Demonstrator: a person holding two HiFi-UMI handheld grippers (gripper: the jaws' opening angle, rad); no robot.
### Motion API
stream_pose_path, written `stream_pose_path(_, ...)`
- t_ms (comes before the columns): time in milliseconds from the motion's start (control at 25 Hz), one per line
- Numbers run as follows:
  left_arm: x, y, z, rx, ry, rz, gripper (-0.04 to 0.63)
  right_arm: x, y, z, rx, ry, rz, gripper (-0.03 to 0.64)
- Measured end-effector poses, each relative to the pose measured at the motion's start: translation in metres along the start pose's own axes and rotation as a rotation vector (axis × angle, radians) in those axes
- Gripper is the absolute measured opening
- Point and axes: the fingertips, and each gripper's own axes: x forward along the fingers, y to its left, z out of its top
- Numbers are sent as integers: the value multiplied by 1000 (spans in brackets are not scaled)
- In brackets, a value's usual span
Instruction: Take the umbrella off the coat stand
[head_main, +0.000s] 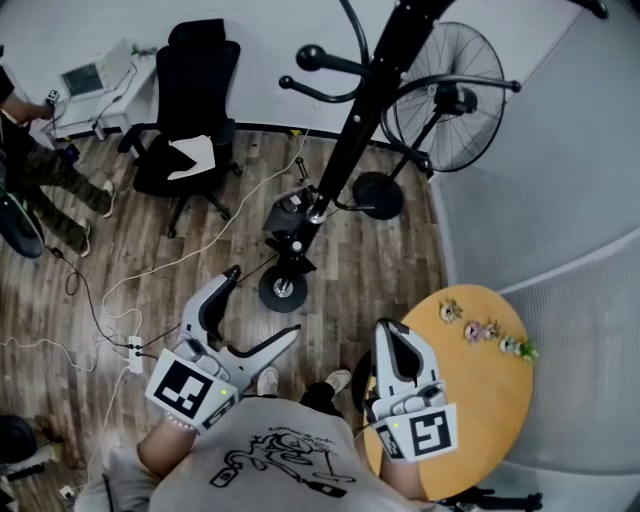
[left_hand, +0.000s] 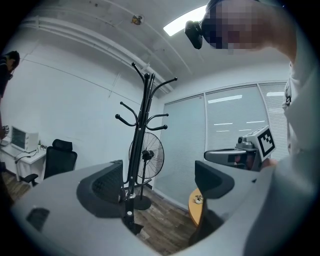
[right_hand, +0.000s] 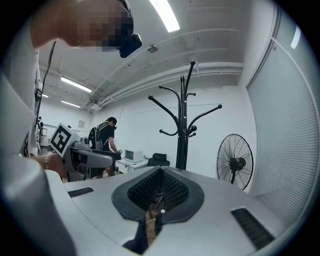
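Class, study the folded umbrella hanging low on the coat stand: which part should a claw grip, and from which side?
Probably its slim black body: the umbrella hangs upright against the pole of the coat stand. Come from the person's side, where the open left claw faces it; the pole blocks the far side.

- Dark wood-plank floor (head_main: 390, 270), white cables trailing to a white power strip (head_main: 133, 350).
- Plain white wall (head_main: 260, 45) at the back.
- Grey slatted blinds (left_hand: 235, 125) covering the glazed side.
- Black swivel office chair (head_main: 190, 110) near the wall, white sheet on the seat.
- White desk (head_main: 100, 105) in the corner, small monitor (head_main: 85, 78) on top.
- Black pedestal fan (head_main: 445, 100) beside the blinds.
- Round yellow wooden table (head_main: 490, 400), small flower ornaments (head_main: 485, 330) along the far edge.
- White ceiling strip light (right_hand: 162, 14), lit.
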Motion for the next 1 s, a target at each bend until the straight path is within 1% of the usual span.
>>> stream_pose_path(160, 9, 0, -6, -2, 2, -1, 453, -2, -8, -3, 0, 7, -7, 15)
stream_pose_path(320, 13, 4, -22, 15, 44, 5, 453, -3, -11, -4, -3, 17, -9, 15)
stream_pose_path(440, 20, 9, -28, 20, 34, 5, 453, -3, -13, -3, -7, 16, -15, 15)
stream_pose_path(560, 27, 11, -40, 15, 40, -13, 451, -3, -14, -3, -8, 13, -20, 15)
stream_pose_path(680, 34, 14, -49, 12, 24, -26, 448, -3, -14, -2, -8, 8, -23, 15)
stream_pose_path(800, 41, 21, -68, 8, 50, -14, 448, -4, -13, -2, -6, 5, -28, 15)
stream_pose_path(880, 44, 26, -81, 20, 73, 2, 448, -5, -13, -2, -5, 4, -30, 15)
stream_pose_path(1000, 50, 33, -97, 47, 86, 12, 445, -5, -13, -2, -3, 3, -36, 15)
